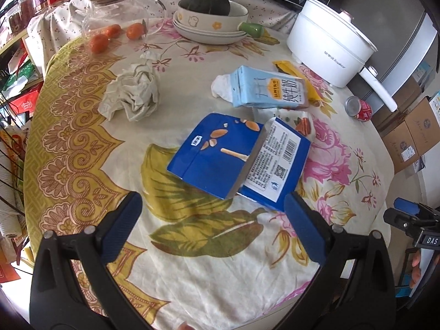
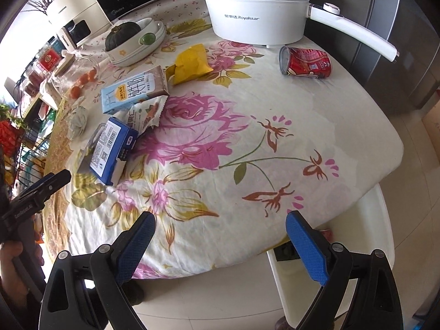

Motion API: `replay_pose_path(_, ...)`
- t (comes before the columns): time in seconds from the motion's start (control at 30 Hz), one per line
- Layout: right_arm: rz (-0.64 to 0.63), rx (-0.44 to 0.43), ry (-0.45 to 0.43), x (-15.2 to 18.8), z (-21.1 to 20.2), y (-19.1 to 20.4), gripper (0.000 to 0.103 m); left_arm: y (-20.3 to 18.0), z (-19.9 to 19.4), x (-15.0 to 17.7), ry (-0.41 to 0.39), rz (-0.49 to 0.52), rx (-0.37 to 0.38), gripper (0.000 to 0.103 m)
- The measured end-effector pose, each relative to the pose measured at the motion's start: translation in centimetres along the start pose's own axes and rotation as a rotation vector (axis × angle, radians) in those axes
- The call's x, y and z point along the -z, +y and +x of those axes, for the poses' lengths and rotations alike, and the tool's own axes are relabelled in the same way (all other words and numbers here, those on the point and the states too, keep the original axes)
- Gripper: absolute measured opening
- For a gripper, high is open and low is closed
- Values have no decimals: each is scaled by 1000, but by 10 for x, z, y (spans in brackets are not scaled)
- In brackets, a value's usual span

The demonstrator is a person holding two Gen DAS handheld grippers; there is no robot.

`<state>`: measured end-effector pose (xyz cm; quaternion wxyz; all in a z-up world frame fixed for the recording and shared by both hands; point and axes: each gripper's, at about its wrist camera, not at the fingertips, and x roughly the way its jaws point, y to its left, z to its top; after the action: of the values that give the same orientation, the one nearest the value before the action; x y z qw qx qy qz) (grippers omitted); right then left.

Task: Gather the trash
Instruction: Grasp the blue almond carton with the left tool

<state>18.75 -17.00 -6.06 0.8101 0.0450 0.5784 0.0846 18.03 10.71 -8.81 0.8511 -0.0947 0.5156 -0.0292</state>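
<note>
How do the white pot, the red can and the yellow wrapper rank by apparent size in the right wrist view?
1. White pot, clearly the largest.
2. Red can and yellow wrapper look about alike; I would not rank them.

Left gripper [image 1: 213, 214]: jaws spread wide, empty, poised over the near part of the table [image 1: 82, 115]. Right gripper [image 2: 220, 231]: jaws equally wide, empty, at the table's near edge. A hand [image 2: 12, 261] grips the left gripper's handle.
</note>
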Motion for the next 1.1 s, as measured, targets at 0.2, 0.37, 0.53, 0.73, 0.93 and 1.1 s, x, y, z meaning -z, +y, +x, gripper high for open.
replay_pose_path(0.2, 48, -4, 12, -4, 7, -7, 97, 8, 24, -15, -2, -4, -13, 102)
replay_pose_path(0.37, 90, -30, 28, -4, 10, -13, 97, 16, 49, -20, 48, -67, 28, 98)
replay_pose_path(0.53, 97, -19, 33, -4, 12, -17, 97, 17, 48, -22, 18, -96, 49, 83)
replay_pose_path(0.73, 84, -11, 40, -4, 16, -11, 97, 16, 41, -20, 9, -89, 64, 71)
replay_pose_path(0.93, 56, -24, 34, -9, 20, 12, 97, 19, 19, -14, -12, -42, 33, 51)
replay_pose_path(1.1, 22, -55, 35, -13, 29, 47, 97, 26, 7, -7, -11, -1, -13, 36)
